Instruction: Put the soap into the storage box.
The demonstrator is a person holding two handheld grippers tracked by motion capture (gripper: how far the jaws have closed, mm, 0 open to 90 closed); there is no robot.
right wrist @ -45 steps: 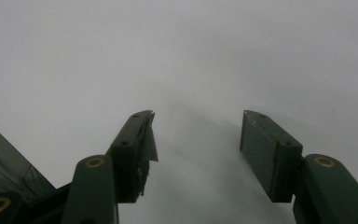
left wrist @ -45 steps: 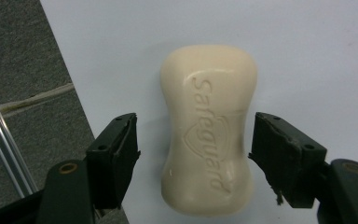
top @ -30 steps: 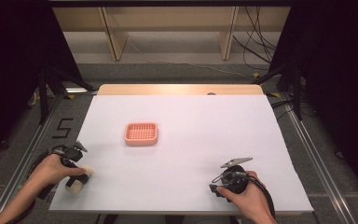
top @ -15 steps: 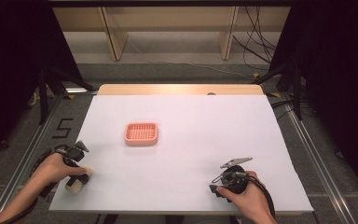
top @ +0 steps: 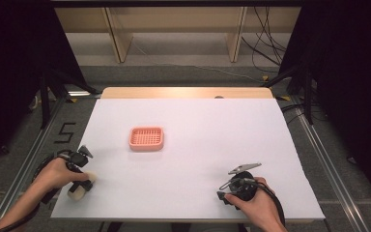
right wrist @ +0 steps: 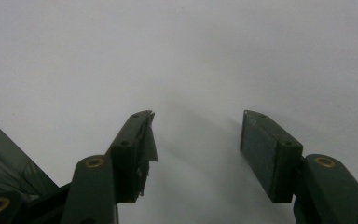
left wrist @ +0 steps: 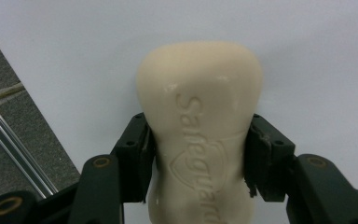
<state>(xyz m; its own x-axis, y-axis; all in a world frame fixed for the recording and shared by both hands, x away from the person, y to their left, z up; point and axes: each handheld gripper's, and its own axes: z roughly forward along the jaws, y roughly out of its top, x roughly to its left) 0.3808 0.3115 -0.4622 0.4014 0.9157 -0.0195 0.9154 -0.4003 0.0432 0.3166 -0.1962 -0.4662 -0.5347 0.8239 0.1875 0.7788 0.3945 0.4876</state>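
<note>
Little has shifted: left gripper (top: 79,166) stays clamped on the cream embossed soap bar (left wrist: 199,126) near the desk's (top: 212,125) front-left corner; pink slatted plastic dish (top: 146,138) lies forward-right; right gripper (right wrist: 196,140) gapes empty

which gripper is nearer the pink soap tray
Left. The left gripper, holding the soap bar, sits below-left of the pink tray; the right gripper is farther off, below-right.
</note>
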